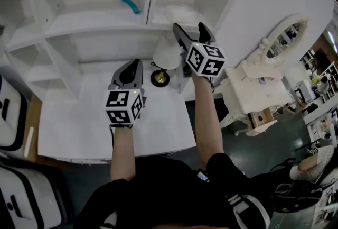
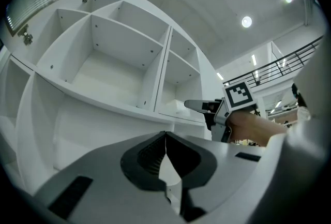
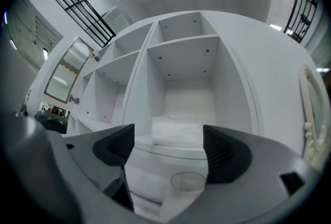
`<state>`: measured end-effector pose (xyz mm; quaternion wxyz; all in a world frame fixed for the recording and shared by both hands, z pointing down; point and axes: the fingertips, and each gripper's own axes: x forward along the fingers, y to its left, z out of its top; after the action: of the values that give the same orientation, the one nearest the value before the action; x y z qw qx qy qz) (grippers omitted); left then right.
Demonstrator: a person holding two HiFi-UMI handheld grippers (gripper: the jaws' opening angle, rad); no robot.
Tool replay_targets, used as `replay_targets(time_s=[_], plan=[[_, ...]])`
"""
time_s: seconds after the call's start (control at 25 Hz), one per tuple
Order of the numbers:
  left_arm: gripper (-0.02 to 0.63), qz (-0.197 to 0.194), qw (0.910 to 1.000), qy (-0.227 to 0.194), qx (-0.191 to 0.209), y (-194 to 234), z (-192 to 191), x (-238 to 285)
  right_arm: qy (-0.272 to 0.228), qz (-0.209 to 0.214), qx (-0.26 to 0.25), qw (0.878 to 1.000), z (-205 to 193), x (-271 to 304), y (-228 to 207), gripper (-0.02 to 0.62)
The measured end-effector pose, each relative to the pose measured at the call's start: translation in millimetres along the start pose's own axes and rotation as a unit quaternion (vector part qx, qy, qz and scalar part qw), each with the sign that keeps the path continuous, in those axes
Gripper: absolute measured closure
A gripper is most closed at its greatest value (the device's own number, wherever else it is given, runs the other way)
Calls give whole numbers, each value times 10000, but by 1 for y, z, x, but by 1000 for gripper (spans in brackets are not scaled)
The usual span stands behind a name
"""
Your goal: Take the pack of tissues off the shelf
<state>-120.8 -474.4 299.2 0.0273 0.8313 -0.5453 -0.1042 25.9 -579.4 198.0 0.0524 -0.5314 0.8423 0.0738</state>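
The pack of tissues (image 1: 181, 13) is white and lies in the right compartment of the white shelf (image 1: 100, 20). My right gripper (image 1: 190, 27) is raised in front of that compartment, open, its jaws short of the pack. In the right gripper view the pack (image 3: 177, 131) lies straight ahead, framed by the open right gripper (image 3: 168, 134), with nothing between the pads. My left gripper (image 1: 131, 65) hangs lower over the white tabletop, shut and empty. From the left gripper (image 2: 165, 136) view, the right gripper (image 2: 199, 105) points at the pack (image 2: 178, 106).
A small lamp with a white shade (image 1: 167, 53) and a dark round base (image 1: 160, 79) stands under the right gripper. A teal object (image 1: 130, 3) lies in the left compartment. A white dresser (image 1: 248, 93) with an ornate mirror (image 1: 282, 37) stands to the right.
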Motion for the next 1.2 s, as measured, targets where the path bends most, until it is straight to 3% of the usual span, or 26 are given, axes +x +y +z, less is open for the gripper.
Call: replay_targets(time_s=[0.44, 0.84, 1.2], plan=[[595, -67, 10000, 37, 20, 12, -5, 12, 126, -326, 19, 9994, -1, 35, -14, 187], [595, -151, 9998, 159, -6, 18, -17, 26, 217, -267, 76, 9994, -5, 53, -19, 140], [595, -135, 9997, 188, -68, 30, -21, 29, 474, -403, -24, 9981, -17, 66, -13, 138]])
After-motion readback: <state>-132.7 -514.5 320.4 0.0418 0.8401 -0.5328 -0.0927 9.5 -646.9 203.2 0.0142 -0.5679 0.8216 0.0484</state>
